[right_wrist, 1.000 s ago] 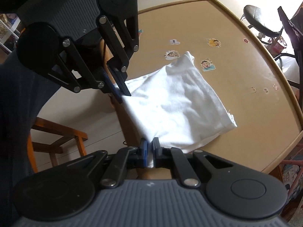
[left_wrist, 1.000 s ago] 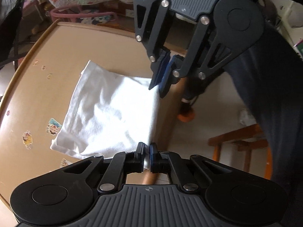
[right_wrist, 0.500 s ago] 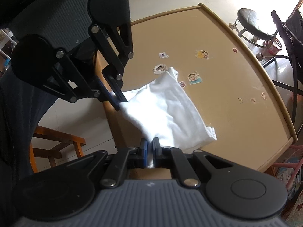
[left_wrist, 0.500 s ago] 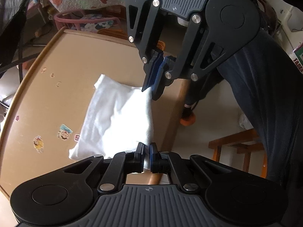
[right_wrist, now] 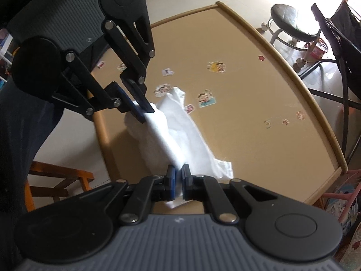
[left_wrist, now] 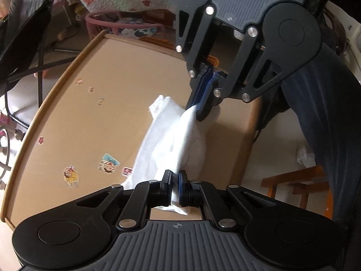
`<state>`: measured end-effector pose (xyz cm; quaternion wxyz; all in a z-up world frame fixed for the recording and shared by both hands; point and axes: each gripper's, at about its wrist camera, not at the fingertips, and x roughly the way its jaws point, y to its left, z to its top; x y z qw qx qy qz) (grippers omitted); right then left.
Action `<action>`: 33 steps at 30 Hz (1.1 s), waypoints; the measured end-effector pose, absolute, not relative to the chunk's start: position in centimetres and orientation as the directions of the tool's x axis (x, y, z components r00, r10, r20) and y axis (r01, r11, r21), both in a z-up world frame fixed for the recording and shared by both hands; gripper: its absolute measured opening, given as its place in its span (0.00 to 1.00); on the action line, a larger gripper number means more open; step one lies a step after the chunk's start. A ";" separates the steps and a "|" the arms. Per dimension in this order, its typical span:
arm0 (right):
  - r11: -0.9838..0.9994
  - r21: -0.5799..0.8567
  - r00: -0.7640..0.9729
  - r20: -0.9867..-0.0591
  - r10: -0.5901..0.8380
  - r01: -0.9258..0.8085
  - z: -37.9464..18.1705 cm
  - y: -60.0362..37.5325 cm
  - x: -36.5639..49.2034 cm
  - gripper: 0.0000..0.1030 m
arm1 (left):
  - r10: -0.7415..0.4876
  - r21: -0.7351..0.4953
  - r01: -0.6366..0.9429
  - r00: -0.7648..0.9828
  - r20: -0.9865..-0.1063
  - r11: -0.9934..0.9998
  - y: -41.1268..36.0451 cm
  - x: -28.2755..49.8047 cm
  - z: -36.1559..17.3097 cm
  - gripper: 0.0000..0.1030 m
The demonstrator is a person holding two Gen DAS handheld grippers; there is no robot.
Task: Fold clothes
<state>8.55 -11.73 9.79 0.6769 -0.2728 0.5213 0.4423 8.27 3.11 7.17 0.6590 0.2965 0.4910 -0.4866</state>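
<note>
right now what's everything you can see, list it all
white garment: one, white, half lifted over the table's near edge, pinched at two corners
table: one, tan with raised rim, under the garment
cartoon stickers: several, multicoloured, scattered on the tabletop
stool: one, dark padded seat, beyond the table
wooden chair: one, orange-brown, on the floor beside the table
pink basket: one, past the table's far end
left tool: black, blue pads, shut on the garment
right tool: black, blue pads, shut on the garment

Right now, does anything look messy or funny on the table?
Only the white garment: both grippers pinch one edge and hold it up, so it sags bunched onto the table, its far end crumpled beside the cartoon stickers. Nothing looks spilled or broken.
</note>
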 end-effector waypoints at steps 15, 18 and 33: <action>0.486 -0.009 0.149 -0.957 0.250 -0.874 5.7 -10.4 11.0 0.07 | -0.299 -0.037 0.910 0.097 -0.949 0.414 2.5 11.7 3.5 0.06; 0.483 -0.011 0.152 -0.955 0.254 -0.875 5.4 -10.5 11.0 0.09 | -0.289 -0.030 0.910 0.100 -0.952 0.413 2.3 11.8 3.0 0.06; 0.581 0.019 0.176 -0.945 0.277 -0.814 4.9 -12.1 10.9 0.31 | -0.299 -0.049 0.855 0.126 -0.946 0.516 2.8 12.0 1.8 0.16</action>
